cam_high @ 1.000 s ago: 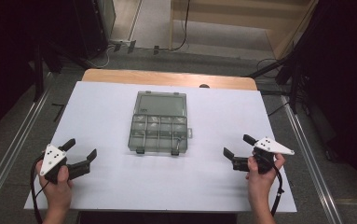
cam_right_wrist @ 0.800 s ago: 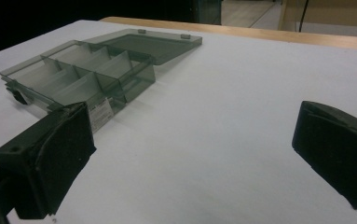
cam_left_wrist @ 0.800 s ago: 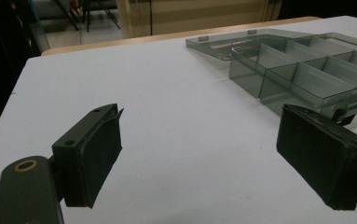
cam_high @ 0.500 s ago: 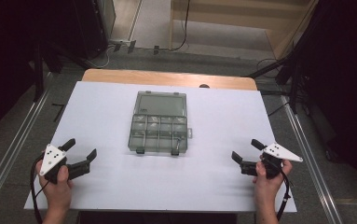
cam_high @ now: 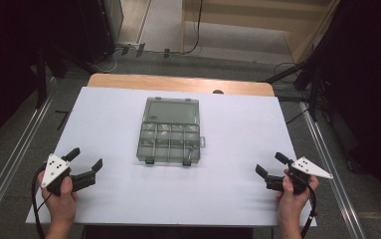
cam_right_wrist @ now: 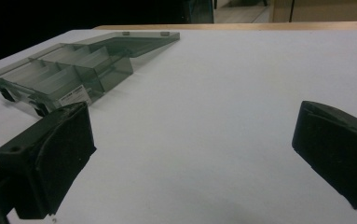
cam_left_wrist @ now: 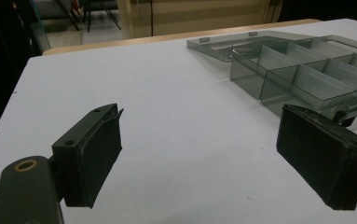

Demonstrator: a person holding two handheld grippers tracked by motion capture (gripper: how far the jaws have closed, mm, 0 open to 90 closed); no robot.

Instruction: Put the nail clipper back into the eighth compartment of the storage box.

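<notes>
— How are the hands posed?

— Both come in from the near edge of the white table [cam_high: 228, 124]. The left hand [cam_high: 61, 201] holds the left gripper [cam_high: 85, 162] low at the near left corner, jaws spread wide and aimed toward the middle. The right hand [cam_high: 292, 199] holds the right gripper [cam_high: 270, 165] at the near right corner, jaws also wide apart, nothing between them.

— And the box?

— The clear compartment box [cam_high: 172, 132] sits at the table's centre, lid shut, latches facing the person, well apart from both grippers.

— Any writing?

— A small white label [cam_right_wrist: 73, 95] on the box's near wall in the right gripper view; its print is too small to read.
</notes>
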